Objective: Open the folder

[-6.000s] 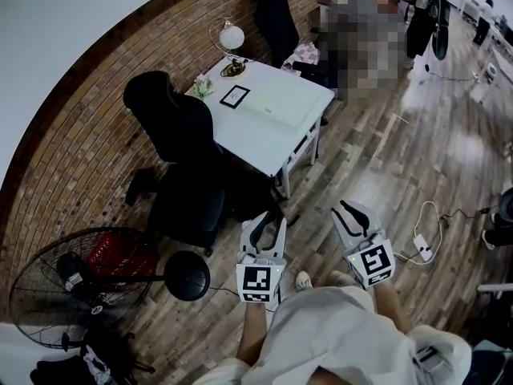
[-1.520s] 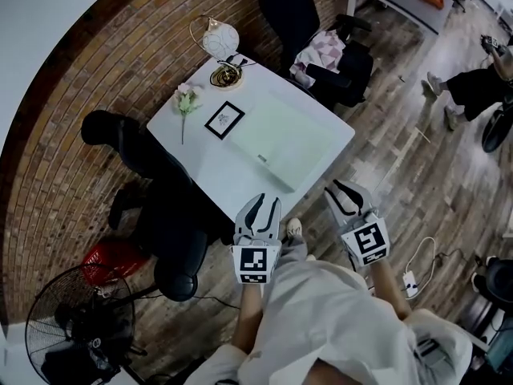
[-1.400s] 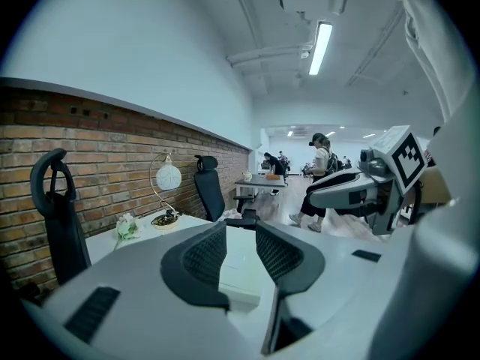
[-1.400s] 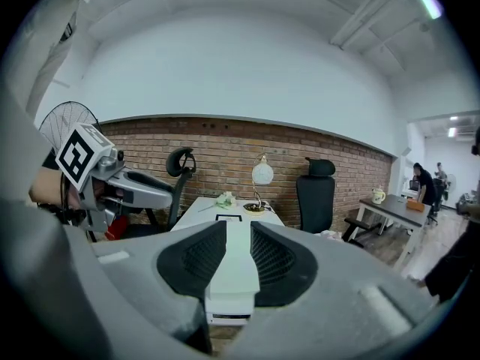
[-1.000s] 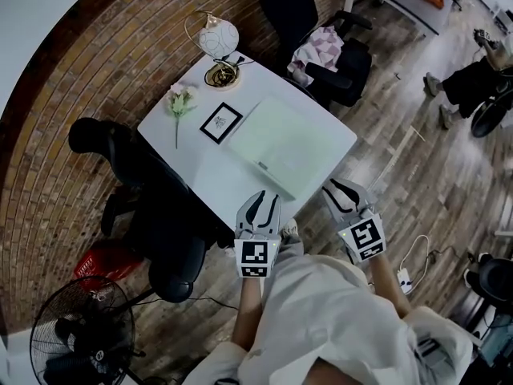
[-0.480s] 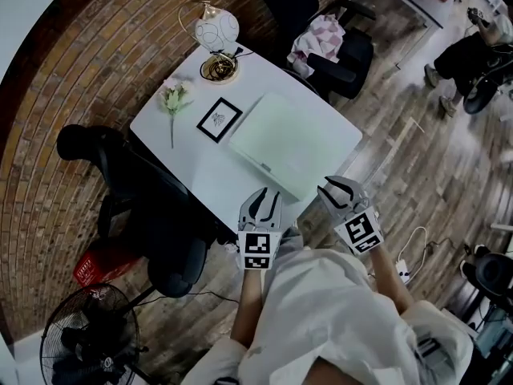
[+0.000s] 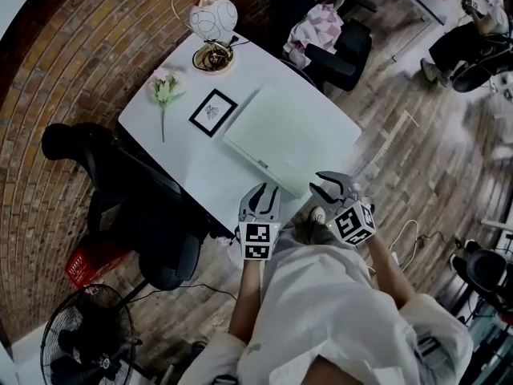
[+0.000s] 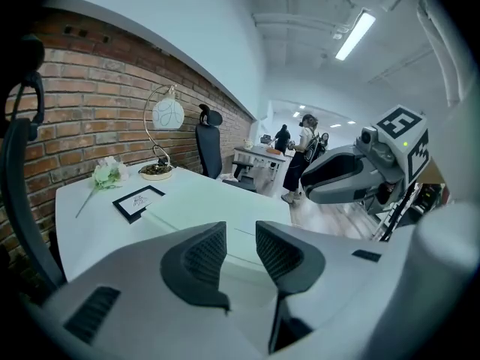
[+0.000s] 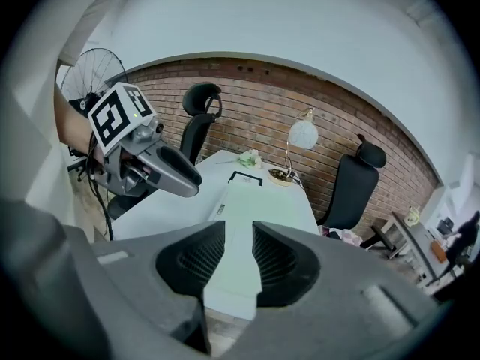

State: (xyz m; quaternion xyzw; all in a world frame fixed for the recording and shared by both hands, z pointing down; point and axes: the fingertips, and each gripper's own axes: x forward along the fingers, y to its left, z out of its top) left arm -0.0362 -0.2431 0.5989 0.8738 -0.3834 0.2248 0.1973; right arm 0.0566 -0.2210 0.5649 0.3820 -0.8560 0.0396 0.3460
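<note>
The pale green folder (image 7: pixel 288 139) lies shut and flat on the white table (image 7: pixel 200 171), its near corner close to the table's front edge. My left gripper (image 7: pixel 264 191) hovers at that front edge, just left of the folder's corner, open by a narrow gap with nothing in it. My right gripper (image 7: pixel 327 185) hangs off the table's near right side beside the folder's edge; its jaws have just opened a little further and hold nothing. From the right gripper view the folder (image 9: pixel 251 201) stretches away past the gripper (image 9: pixel 238 237). The left gripper view has the gripper (image 8: pixel 240 235) before the folder (image 8: pixel 225 212).
A black picture frame (image 7: pixel 213 112), a white flower (image 7: pixel 164 91) and a globe lamp (image 7: pixel 212 16) stand on the table's far side. Black office chairs sit left (image 7: pixel 136 207) and behind (image 7: pixel 337 50). A floor fan (image 7: pixel 88 343) stands at lower left.
I have walked up to the table; it now fills more of the head view. Both grippers have sunk and come to its near edge. The folder stays shut.
</note>
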